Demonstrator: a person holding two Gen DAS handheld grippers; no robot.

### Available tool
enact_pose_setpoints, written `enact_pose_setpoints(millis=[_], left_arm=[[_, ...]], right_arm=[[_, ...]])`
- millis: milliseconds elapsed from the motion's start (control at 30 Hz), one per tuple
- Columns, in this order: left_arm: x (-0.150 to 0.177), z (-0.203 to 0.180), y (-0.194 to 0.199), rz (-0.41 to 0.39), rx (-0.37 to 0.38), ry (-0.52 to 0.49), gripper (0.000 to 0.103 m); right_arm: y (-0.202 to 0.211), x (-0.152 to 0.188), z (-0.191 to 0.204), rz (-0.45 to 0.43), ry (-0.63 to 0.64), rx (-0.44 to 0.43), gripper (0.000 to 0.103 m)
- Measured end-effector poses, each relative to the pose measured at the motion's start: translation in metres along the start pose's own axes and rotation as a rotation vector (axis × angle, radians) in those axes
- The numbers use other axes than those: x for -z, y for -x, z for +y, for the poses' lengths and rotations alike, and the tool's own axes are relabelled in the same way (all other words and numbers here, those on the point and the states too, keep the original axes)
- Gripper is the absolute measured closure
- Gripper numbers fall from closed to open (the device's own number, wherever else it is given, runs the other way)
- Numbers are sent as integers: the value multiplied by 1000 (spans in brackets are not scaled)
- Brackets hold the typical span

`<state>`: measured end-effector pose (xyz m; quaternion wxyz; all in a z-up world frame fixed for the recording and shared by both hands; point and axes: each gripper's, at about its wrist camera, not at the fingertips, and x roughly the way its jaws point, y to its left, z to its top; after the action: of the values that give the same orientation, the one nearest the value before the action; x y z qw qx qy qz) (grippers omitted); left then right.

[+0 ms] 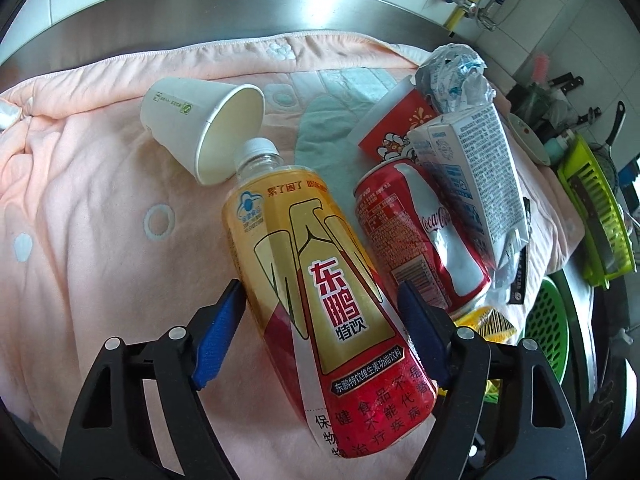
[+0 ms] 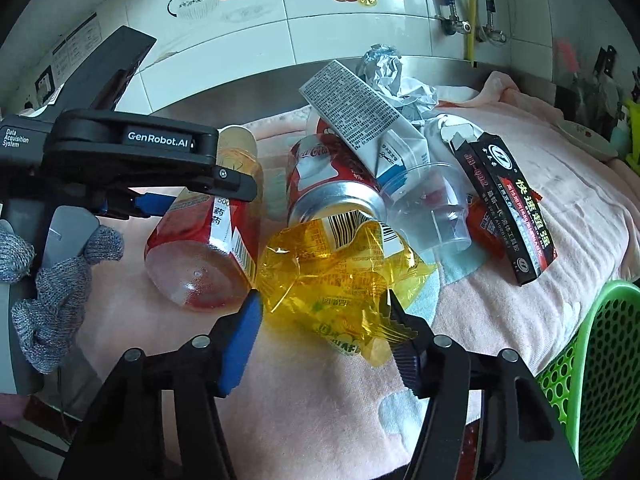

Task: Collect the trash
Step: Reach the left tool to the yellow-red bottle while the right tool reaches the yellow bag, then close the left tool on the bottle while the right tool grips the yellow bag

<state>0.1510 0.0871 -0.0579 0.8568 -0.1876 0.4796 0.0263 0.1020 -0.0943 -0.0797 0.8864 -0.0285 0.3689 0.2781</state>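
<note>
Trash lies on a pink towel (image 1: 88,208). My left gripper (image 1: 320,300) is open, its blue pads on either side of a yellow-and-red drink bottle (image 1: 316,280) lying on its side; it also shows in the right wrist view (image 2: 208,248). A Coca-Cola can (image 1: 424,236), a milk carton (image 1: 476,184), a red cup (image 1: 396,128), crumpled plastic (image 1: 452,76) and a white paper cup (image 1: 204,128) lie around. My right gripper (image 2: 324,312) is open around a yellow plastic wrapper (image 2: 336,280), in front of the can (image 2: 332,196).
A green perforated basket (image 2: 596,364) stands at the right edge, also in the left wrist view (image 1: 552,332). A black glue box (image 2: 508,200) and a clear plastic cup (image 2: 432,212) lie on the towel. A steel counter back (image 1: 240,12) and a green dish rack (image 1: 596,216) lie beyond.
</note>
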Motion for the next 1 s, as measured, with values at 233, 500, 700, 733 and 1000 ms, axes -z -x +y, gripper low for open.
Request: enact_pose_setpoints(millis=[233, 500, 700, 733, 1000], left_arm=[[8, 2, 18, -23, 37, -19, 32], [9, 3, 20, -12, 43, -40, 34], [8, 3, 16, 9, 36, -47, 34], [8, 3, 16, 10, 32, -50, 32], [2, 3, 10, 23, 35, -48, 24]], right_arm=[[13, 4, 3, -29, -18, -6, 50], [9, 5, -3, -16, -67, -24, 23], [1, 2, -10, -2, -94, -42, 14], [0, 2, -11, 1, -104, -55, 10], [-13, 1, -19, 14, -164, -37, 7]])
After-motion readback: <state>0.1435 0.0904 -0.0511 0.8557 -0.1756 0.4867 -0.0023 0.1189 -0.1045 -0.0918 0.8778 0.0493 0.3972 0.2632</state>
